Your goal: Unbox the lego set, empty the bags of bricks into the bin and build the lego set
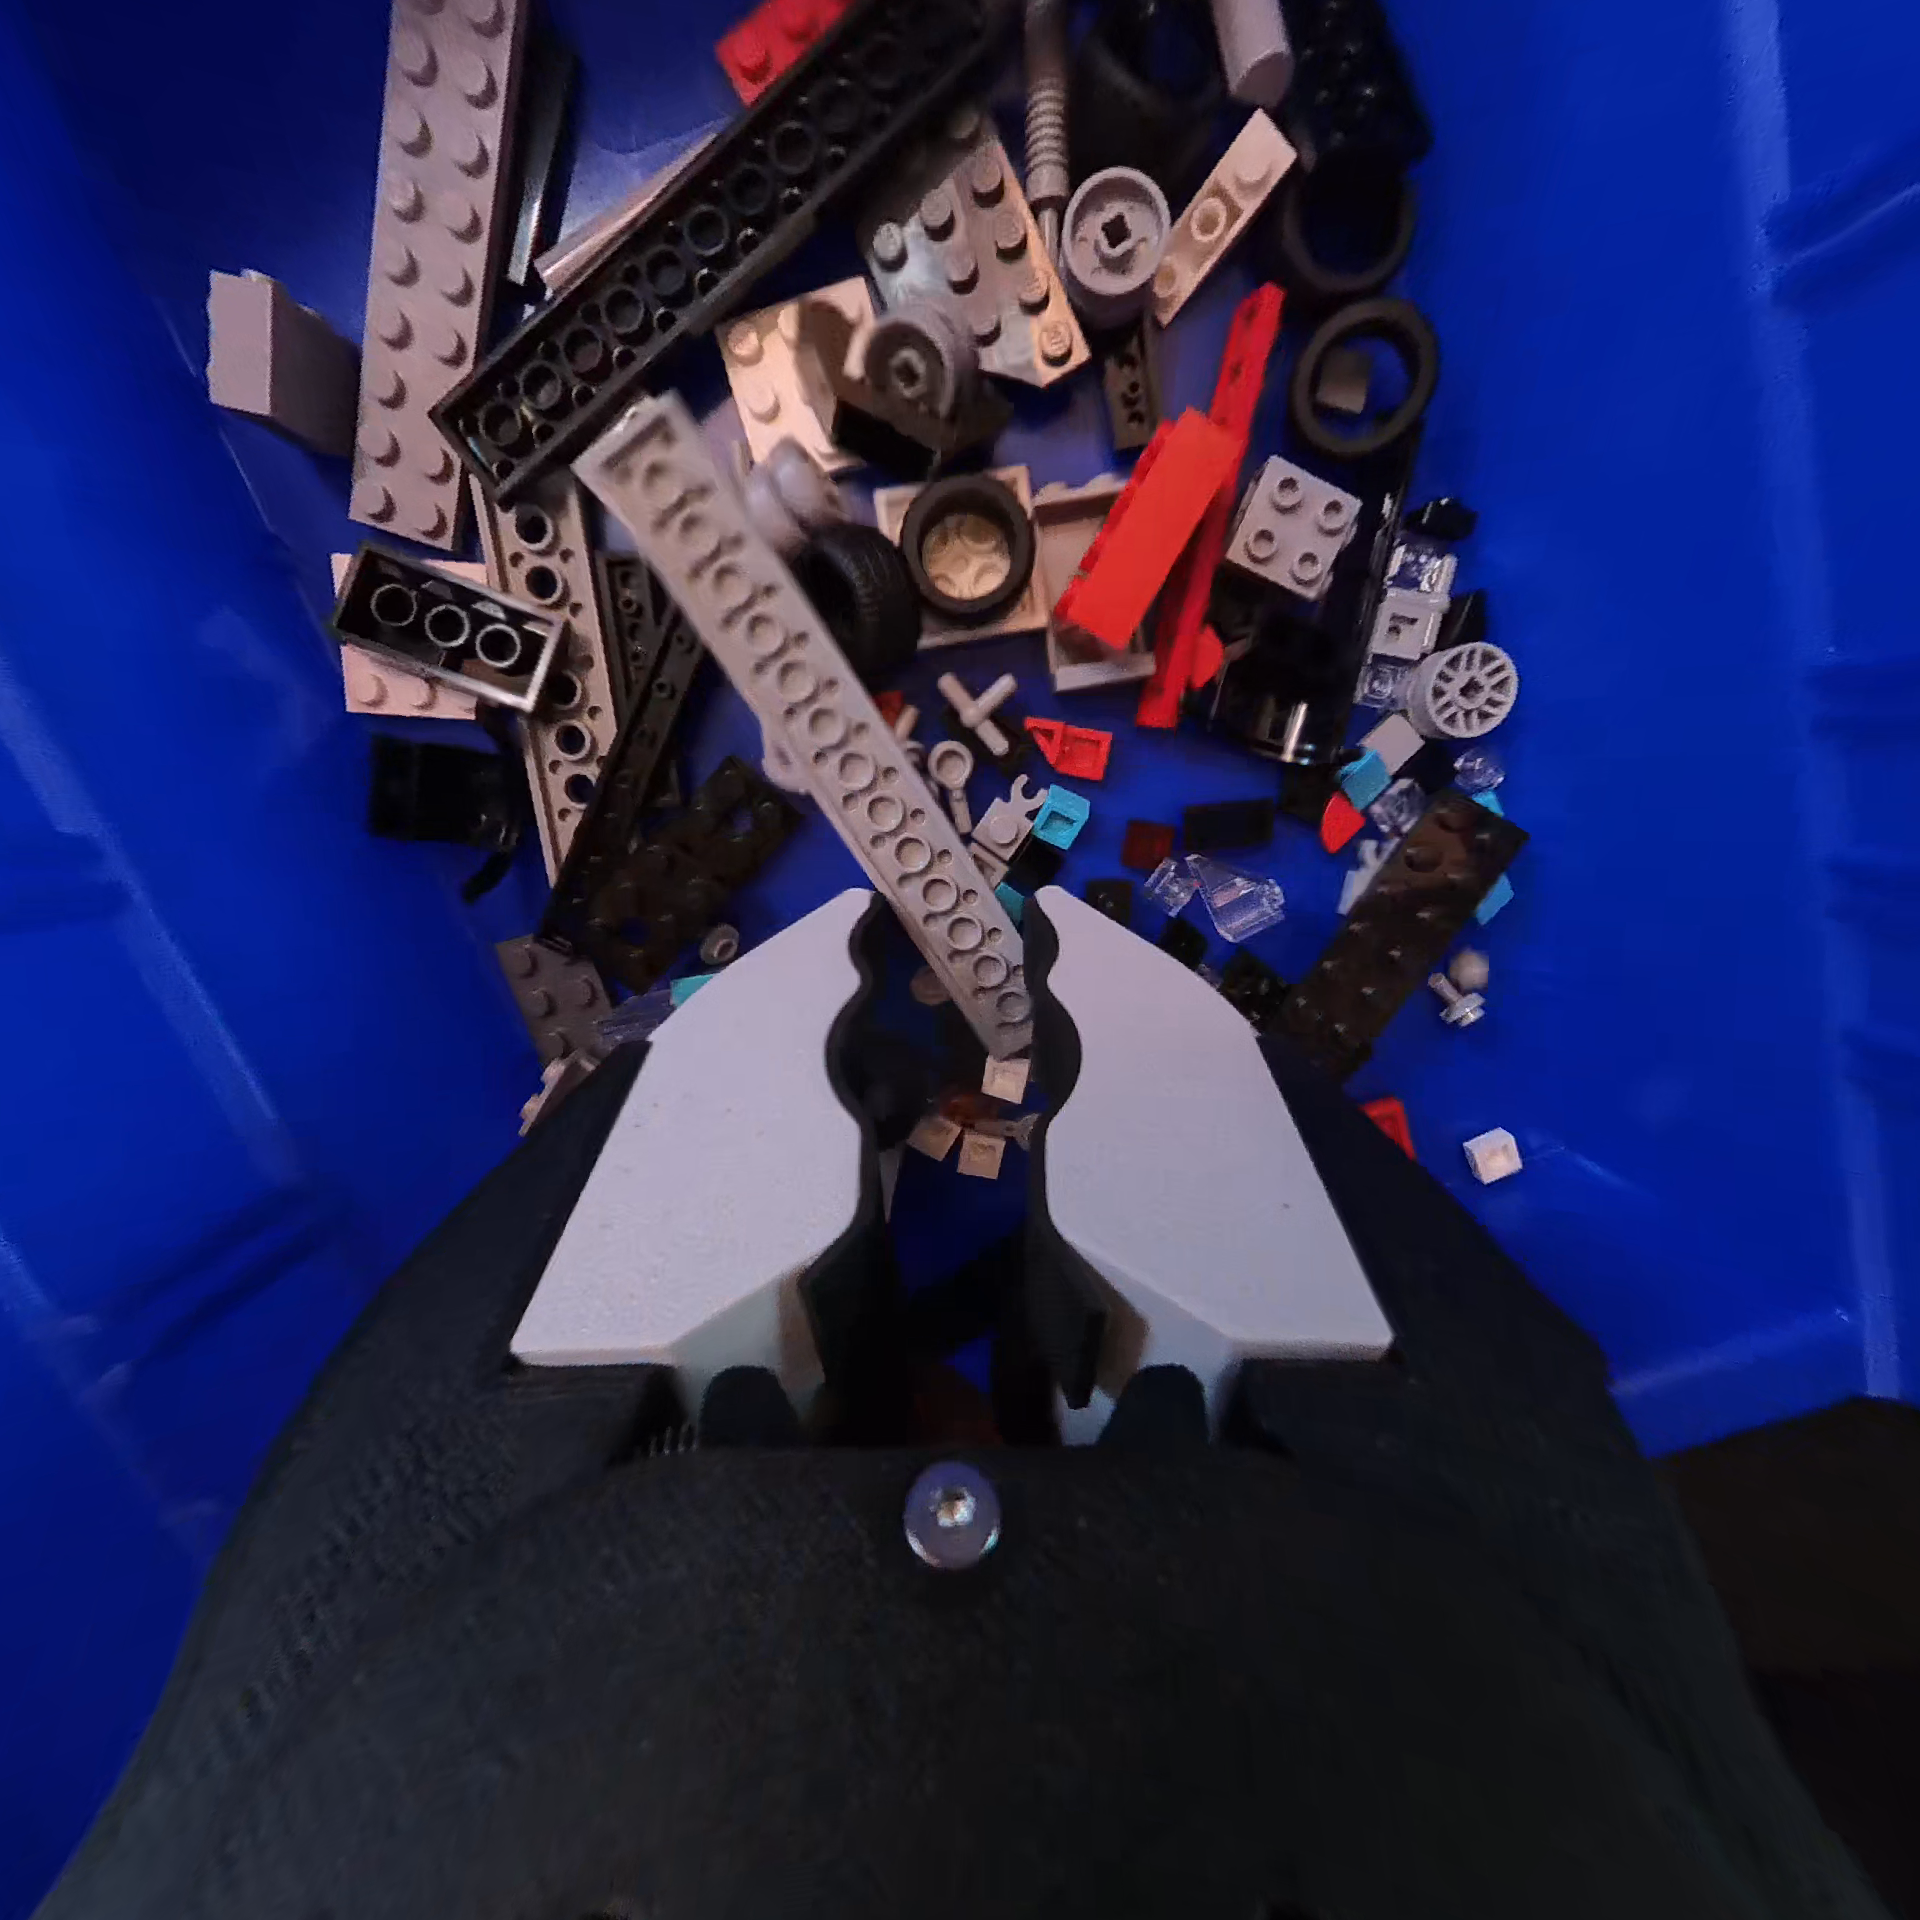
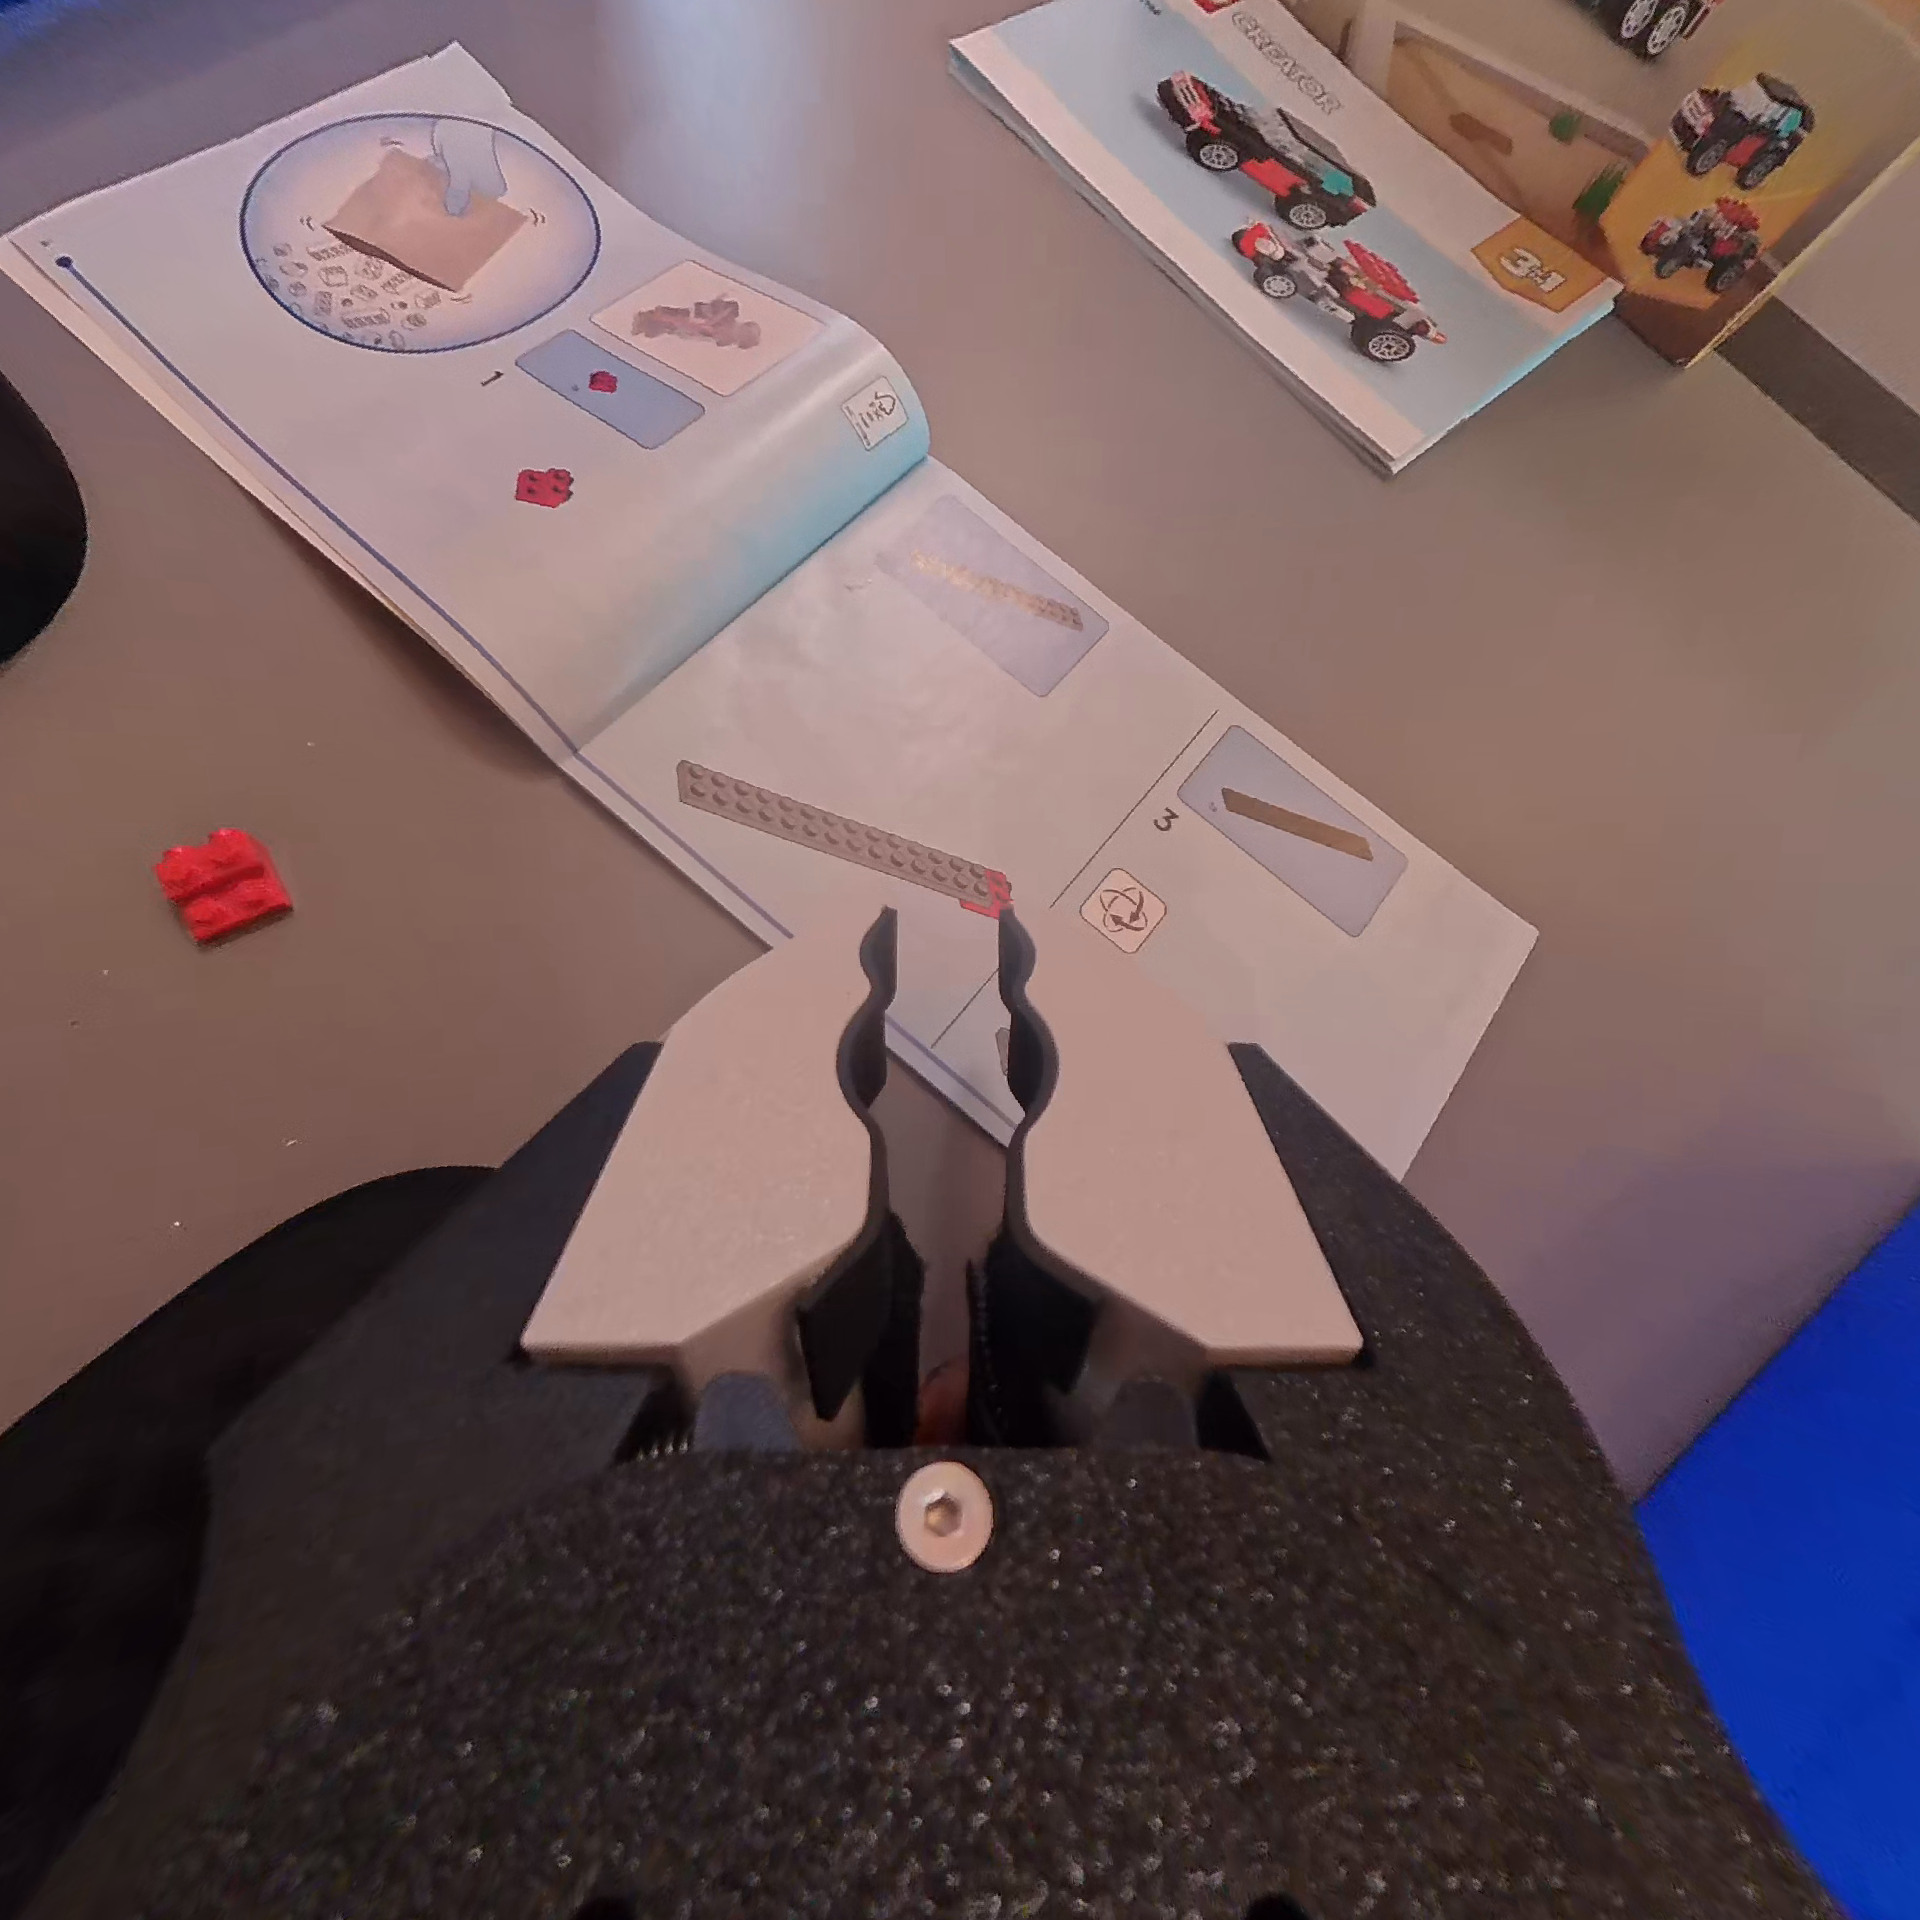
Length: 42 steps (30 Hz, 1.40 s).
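Observation:
In the left wrist view my left gripper (image 1: 951,914) is shut on the near end of a long light grey plate (image 1: 790,707), underside up, held lifted above the loose bricks in the blue bin (image 1: 208,935). The pile holds grey and black plates, red pieces, black tyres and grey wheel hubs. In the right wrist view my right gripper (image 2: 943,920) is open and empty, hovering over the open instruction booklet (image 2: 727,582) on the grey table. A small red brick (image 2: 223,883) lies on the table left of it.
A second, closed booklet (image 2: 1278,208) and the lego box (image 2: 1714,177) lie at the far right of the table. A blue bin corner (image 2: 1808,1538) shows at the lower right. A dark rounded object (image 2: 31,520) sits at the left edge. Spacing between my two grippers at the tips: around 45 cm.

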Each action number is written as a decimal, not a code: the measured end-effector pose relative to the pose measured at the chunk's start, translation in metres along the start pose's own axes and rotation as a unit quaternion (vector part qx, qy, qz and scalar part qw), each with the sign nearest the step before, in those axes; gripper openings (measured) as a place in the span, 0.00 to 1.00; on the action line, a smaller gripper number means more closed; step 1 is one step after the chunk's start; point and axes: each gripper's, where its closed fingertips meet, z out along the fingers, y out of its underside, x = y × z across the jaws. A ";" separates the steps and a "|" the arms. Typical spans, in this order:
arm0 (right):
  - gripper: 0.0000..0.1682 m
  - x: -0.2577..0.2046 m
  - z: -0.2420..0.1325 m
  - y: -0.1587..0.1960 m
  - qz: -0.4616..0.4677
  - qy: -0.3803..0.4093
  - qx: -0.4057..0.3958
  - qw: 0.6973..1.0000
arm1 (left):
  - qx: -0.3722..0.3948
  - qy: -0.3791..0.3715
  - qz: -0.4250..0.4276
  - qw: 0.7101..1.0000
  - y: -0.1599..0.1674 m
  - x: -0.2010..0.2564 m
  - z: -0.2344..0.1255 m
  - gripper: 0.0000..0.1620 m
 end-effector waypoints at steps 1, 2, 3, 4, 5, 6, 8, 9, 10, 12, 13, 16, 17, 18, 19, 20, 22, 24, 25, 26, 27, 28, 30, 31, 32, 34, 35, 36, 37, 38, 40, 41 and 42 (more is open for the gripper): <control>0.11 0.000 -0.001 -0.001 -0.002 0.000 0.003 1.000 | 0.006 -0.002 0.005 1.000 -0.001 0.000 -0.001 0.14; 0.11 0.000 -0.002 -0.003 -0.005 -0.001 0.006 1.000 | 0.017 -0.008 0.012 1.000 -0.002 -0.001 -0.002 0.13; 0.11 -0.001 -0.003 -0.006 -0.009 -0.001 0.010 1.000 | 0.037 -0.010 0.016 0.999 -0.005 0.000 -0.006 0.12; 0.11 -0.002 -0.004 -0.009 -0.012 -0.002 0.015 1.000 | 0.064 0.000 0.014 0.998 -0.011 0.003 -0.011 0.11; 0.11 -0.003 -0.004 -0.013 -0.016 -0.005 0.022 1.000 | 0.097 0.017 0.008 0.995 -0.017 0.008 -0.019 0.11; 0.11 -0.007 -0.005 -0.018 -0.019 -0.012 0.032 0.999 | 0.136 0.037 0.001 0.990 -0.025 0.014 -0.028 0.11; 0.11 -0.017 -0.006 -0.035 -0.024 -0.037 0.061 0.997 | 0.219 0.099 -0.013 0.971 -0.042 0.030 -0.053 0.11; 0.11 -0.023 -0.007 -0.045 -0.029 -0.053 0.078 0.995 | 0.259 0.141 -0.022 0.955 -0.051 0.040 -0.066 0.11; 0.11 -0.031 -0.008 -0.056 -0.035 -0.073 0.097 0.992 | 0.295 0.185 -0.028 0.937 -0.059 0.050 -0.081 0.11; 0.11 -0.050 -0.013 -0.081 -0.045 -0.125 0.142 0.981 | 0.350 0.275 -0.031 0.895 -0.072 0.072 -0.108 0.10; 0.11 -0.061 -0.017 -0.095 -0.049 -0.159 0.170 0.971 | 0.361 0.329 -0.029 0.872 -0.075 0.086 -0.121 0.10; 0.13 -0.093 -0.037 -0.138 -0.041 -0.281 0.263 0.922 | 0.349 0.468 0.002 0.812 -0.078 0.134 -0.150 0.10; 0.16 -0.100 -0.045 -0.151 -0.036 -0.321 0.288 0.902 | 0.332 0.512 0.018 0.792 -0.077 0.152 -0.157 0.10; 0.21 -0.103 -0.053 -0.163 -0.034 -0.352 0.311 0.882 | 0.313 0.550 0.033 0.774 -0.075 0.169 -0.164 0.10; 0.25 -0.103 -0.058 -0.173 -0.036 -0.372 0.331 0.866 | 0.293 0.581 0.050 0.757 -0.073 0.185 -0.170 0.10; 0.30 -0.100 -0.062 -0.182 -0.044 -0.380 0.348 0.856 | 0.267 0.610 0.071 0.743 -0.069 0.201 -0.175 0.10; 0.34 -0.091 -0.065 -0.196 -0.077 -0.376 0.376 0.843 | 0.221 0.657 0.106 0.713 -0.061 0.228 -0.185 0.10; 0.36 -0.085 -0.066 -0.205 -0.125 -0.367 0.394 0.834 | 0.174 0.689 0.137 0.690 -0.053 0.250 -0.189 0.10; 0.35 -0.083 -0.068 -0.207 -0.149 -0.363 0.401 0.828 | 0.156 0.698 0.148 0.683 -0.050 0.259 -0.189 0.10; 0.35 -0.083 -0.069 -0.209 -0.170 -0.360 0.408 0.822 | 0.136 0.707 0.158 0.676 -0.048 0.266 -0.188 0.10; 0.34 -0.083 -0.072 -0.210 -0.189 -0.363 0.413 0.814 | 0.118 0.712 0.167 0.672 -0.045 0.273 -0.185 0.10; 0.33 -0.086 -0.074 -0.209 -0.207 -0.371 0.414 0.805 | 0.104 0.715 0.174 0.669 -0.044 0.278 -0.183 0.10; 0.32 -0.088 -0.075 -0.207 -0.231 -0.378 0.408 0.798 | 0.076 0.722 0.185 0.663 -0.040 0.284 -0.177 0.10; 0.31 -0.090 -0.074 -0.206 -0.241 -0.381 0.404 0.796 | 0.064 0.725 0.190 0.659 -0.039 0.286 -0.175 0.10; 0.29 -0.092 -0.073 -0.205 -0.251 -0.387 0.399 0.792 | 0.055 0.726 0.194 0.657 -0.037 0.288 -0.173 0.10; 0.20 -0.100 -0.072 -0.196 -0.279 -0.410 0.381 0.781 | 0.043 0.728 0.196 0.655 -0.037 0.290 -0.169 0.10; 0.15 -0.103 -0.071 -0.193 -0.289 -0.413 0.374 0.779 | 0.037 0.729 0.199 0.654 -0.037 0.291 -0.168 0.10; 0.08 -0.103 -0.072 -0.192 -0.297 -0.411 0.375 0.776 | 0.032 0.728 0.204 0.653 -0.035 0.291 -0.166 0.10; 0.07 -0.104 -0.073 -0.190 -0.301 -0.417 0.374 0.772 | 0.030 0.729 0.205 0.652 -0.035 0.291 -0.166 0.10; 0.06 -0.103 -0.075 -0.188 -0.295 -0.429 0.370 0.770 | 0.031 0.732 0.202 0.650 -0.036 0.291 -0.167 0.10; 0.03 -0.101 -0.077 -0.184 -0.260 -0.449 0.360 0.775 | 0.054 0.725 0.194 0.659 -0.046 0.287 -0.166 0.10; 0.03 -0.096 -0.074 -0.184 -0.226 -0.441 0.357 0.792 | 0.090 0.701 0.198 0.679 -0.055 0.284 -0.161 0.11; 0.03 -0.089 -0.068 -0.183 -0.188 -0.429 0.347 0.813 | 0.143 0.663 0.216 0.703 -0.064 0.280 -0.155 0.17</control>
